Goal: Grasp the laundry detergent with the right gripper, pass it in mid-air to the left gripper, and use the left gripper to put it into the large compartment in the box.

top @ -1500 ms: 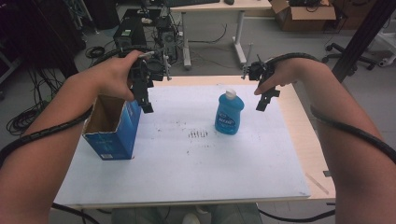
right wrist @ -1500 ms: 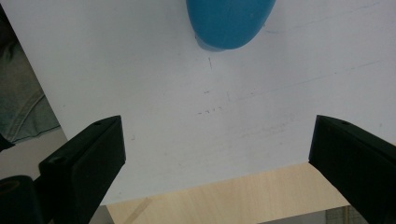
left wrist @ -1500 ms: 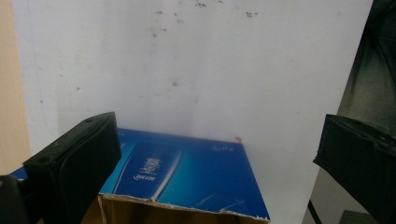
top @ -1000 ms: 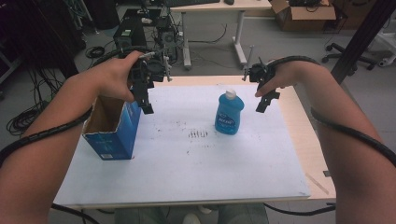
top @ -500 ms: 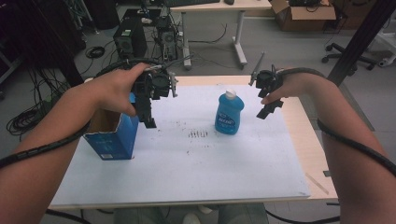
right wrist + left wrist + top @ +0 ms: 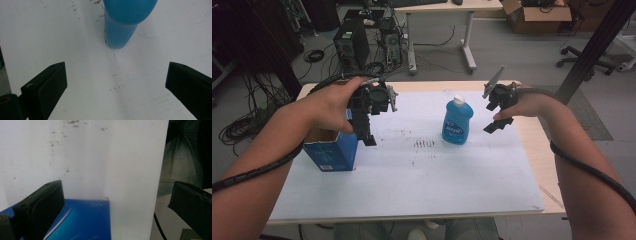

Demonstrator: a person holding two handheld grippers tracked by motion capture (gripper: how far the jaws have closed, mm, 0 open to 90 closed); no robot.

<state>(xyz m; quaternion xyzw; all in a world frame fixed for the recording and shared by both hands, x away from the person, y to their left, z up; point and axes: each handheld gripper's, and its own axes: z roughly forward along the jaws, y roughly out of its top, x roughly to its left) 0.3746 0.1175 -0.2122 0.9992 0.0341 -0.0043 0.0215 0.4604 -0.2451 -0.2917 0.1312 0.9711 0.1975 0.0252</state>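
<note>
Blue bottle (image 6: 457,121) — white cap, upright, ungripped.

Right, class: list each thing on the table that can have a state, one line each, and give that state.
Blue bottle: upright on the white sheet, white cap on, not held.
Blue box: standing upright at the sheet's left edge, top open, not held.
Left gripper: jaws open, empty, beside the box.
Right gripper: jaws open, empty, to the right of the bottle, apart from it.
</note>
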